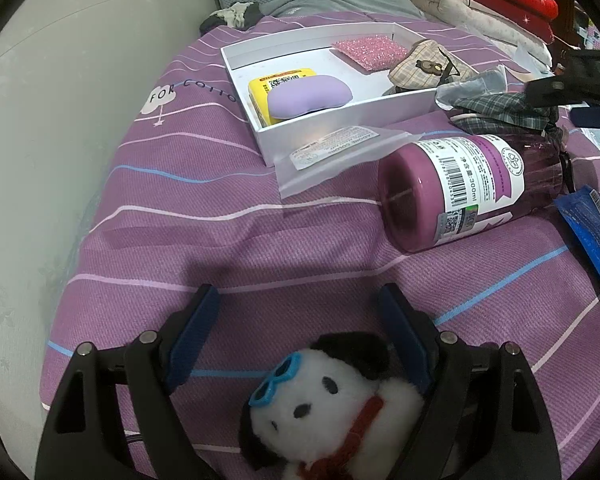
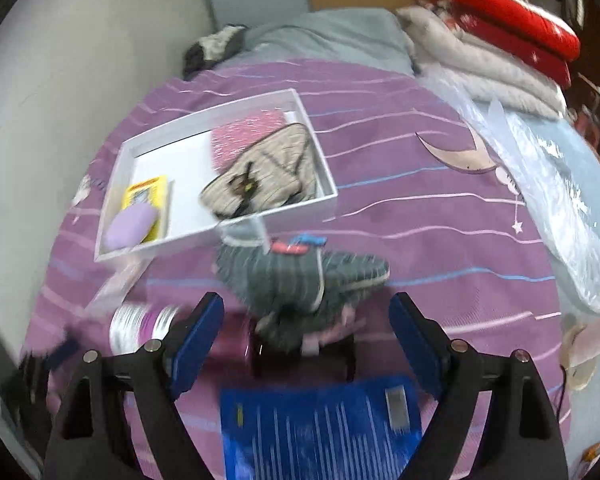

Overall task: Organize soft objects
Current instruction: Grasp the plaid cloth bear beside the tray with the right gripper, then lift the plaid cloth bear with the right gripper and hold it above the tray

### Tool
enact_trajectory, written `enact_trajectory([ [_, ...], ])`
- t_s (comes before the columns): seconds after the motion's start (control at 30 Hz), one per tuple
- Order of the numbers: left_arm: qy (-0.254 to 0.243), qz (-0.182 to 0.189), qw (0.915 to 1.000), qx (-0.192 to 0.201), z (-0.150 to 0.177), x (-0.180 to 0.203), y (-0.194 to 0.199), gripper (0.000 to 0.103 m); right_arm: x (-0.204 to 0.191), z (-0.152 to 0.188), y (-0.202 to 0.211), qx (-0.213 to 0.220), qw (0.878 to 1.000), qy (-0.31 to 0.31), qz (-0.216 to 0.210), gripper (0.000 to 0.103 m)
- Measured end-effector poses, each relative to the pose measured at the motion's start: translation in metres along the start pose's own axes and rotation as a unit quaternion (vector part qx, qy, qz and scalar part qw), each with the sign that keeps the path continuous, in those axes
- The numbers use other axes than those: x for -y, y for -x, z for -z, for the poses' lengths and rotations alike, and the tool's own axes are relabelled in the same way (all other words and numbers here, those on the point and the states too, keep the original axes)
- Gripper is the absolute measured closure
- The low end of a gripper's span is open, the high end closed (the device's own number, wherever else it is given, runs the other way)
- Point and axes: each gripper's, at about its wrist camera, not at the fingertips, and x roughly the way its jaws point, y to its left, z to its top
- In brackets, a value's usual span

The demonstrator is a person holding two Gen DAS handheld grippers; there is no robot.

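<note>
A white plush dog (image 1: 332, 408) with black ears, blue sunglasses and a red scarf lies on the purple bedspread, deep between the fingers of my left gripper (image 1: 299, 294). The jaws stand wide, the left pad is clear of the plush, and the plush rests against the right finger. My right gripper (image 2: 307, 302) is open and empty, hovering over a grey plaid cloth (image 2: 300, 280) and a blue packet (image 2: 320, 432). Farther back, a white tray (image 1: 244, 64) holds a lilac soft pad (image 1: 308, 94), a yellow sponge (image 1: 258, 88), a pink glitter scrubber (image 1: 370, 52) and a checked pouch (image 1: 424, 68).
A purple bottle (image 1: 452, 188) lies on its side in front of the tray, beside a clear plastic bag (image 1: 332, 156). A grey wall (image 1: 60, 120) runs along the left. Folded quilts and red cushions (image 2: 512, 24) are stacked at the back right. The right wrist view is blurred.
</note>
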Motion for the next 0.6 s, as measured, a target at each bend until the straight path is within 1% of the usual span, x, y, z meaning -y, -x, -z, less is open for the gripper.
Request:
enact_trajectory([
  [0.03, 0.0, 0.0, 1.0, 0.0, 0.0, 0.0, 0.0, 0.021, 0.001, -0.003, -0.008, -0.008, 1.0, -0.011, 0.004, 0.019],
  [0.1, 0.0, 0.0, 1.0, 0.0, 0.0, 0.0, 0.0, 0.021, 0.004, -0.004, -0.023, -0.026, 0.999, -0.033, 0.004, 0.025],
  [0.13, 0.0, 0.0, 1.0, 0.0, 0.0, 0.0, 0.0, 0.021, 0.007, -0.002, -0.031, -0.039, 0.998, -0.051, -0.006, 0.028],
  [0.2, 0.0, 0.0, 1.0, 0.0, 0.0, 0.0, 0.0, 0.021, 0.011, 0.002, -0.037, -0.041, 0.995, -0.082, -0.034, 0.041],
  [0.23, 0.0, 0.0, 1.0, 0.0, 0.0, 0.0, 0.0, 0.021, 0.015, 0.005, -0.036, -0.028, 0.994, -0.1, -0.041, 0.044],
  [0.27, 0.0, 0.0, 1.0, 0.0, 0.0, 0.0, 0.0, 0.021, 0.016, 0.005, -0.034, -0.022, 0.993, -0.103, -0.045, 0.048],
  [0.4, 0.0, 0.0, 1.0, 0.0, 0.0, 0.0, 0.0, 0.021, 0.015, 0.007, -0.023, -0.003, 0.995, -0.083, -0.054, 0.06],
  [0.47, 0.0, 0.0, 1.0, 0.0, 0.0, 0.0, 0.0, 0.021, 0.015, 0.007, -0.014, 0.01, 0.995, -0.08, -0.064, 0.062],
  [0.6, 0.0, 0.0, 1.0, 0.0, 0.0, 0.0, 0.0, 0.021, 0.013, 0.008, 0.011, 0.042, 0.991, -0.081, -0.099, 0.063],
])
